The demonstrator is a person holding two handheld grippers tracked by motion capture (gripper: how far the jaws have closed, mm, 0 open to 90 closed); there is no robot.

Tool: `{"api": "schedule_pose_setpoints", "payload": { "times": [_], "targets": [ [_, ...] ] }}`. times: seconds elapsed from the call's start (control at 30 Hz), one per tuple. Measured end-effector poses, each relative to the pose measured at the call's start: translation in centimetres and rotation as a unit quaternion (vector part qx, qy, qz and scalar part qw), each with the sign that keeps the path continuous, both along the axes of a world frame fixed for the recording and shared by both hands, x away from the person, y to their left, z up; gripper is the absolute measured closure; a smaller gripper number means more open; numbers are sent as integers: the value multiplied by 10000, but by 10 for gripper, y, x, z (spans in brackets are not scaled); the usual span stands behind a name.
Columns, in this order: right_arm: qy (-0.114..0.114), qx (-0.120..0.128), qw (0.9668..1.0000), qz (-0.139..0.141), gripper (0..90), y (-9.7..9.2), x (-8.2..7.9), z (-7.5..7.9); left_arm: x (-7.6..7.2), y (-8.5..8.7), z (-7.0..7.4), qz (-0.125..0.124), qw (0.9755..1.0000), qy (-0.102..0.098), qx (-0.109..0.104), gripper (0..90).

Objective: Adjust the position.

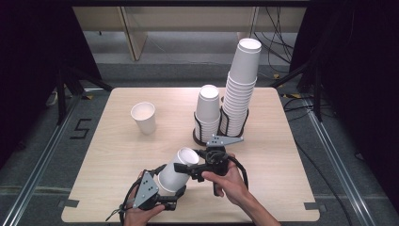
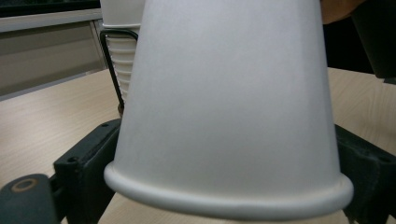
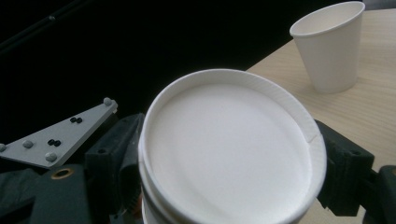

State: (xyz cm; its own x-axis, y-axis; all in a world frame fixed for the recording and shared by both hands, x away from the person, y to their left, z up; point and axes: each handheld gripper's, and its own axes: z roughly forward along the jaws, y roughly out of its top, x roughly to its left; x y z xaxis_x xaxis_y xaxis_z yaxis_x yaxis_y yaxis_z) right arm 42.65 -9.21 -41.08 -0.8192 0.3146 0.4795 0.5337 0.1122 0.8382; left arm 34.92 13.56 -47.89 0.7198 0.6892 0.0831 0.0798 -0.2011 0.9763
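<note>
White paper cup (image 1: 176, 172) lies tilted above the pale wooden table (image 1: 117, 150), near its front edge. Left gripper (image 1: 175, 197) fingers part-closed, clamping its rim end; right gripper (image 1: 189, 170) fingers apparently grip the base end.

Low in the frame we carry two matte black grippers with blocky fingers (image 2: 88, 163), the left gripper (image 1: 176, 181) and the right gripper (image 1: 187, 168) each topped by a grey three-cornered plate (image 1: 146, 189) studded with small dark screws, black cables (image 1: 242, 170) trailing, forearms bare of sleeves.
</note>
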Motion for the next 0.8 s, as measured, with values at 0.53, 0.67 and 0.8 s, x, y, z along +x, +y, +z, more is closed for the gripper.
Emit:
{"api": "schedule_pose_setpoints", "payload": {
  "times": [0.53, 0.67, 0.8],
  "targets": [
    [-213, -257, 9990, 312, 217, -2, 1, 3, 0, 4, 2, -188, 9996, 30, 221, 86],
    [-262, -200, 9990, 304, 231, -1, 1, 1, 1, 1, -2, -185, 9997, 112, 70, 48],
    [-360, -308, 9983, 331, 237, 1, -1, 3, 1, -1, -3, -188, 9996, 203, -20, 41]
  ]
}}
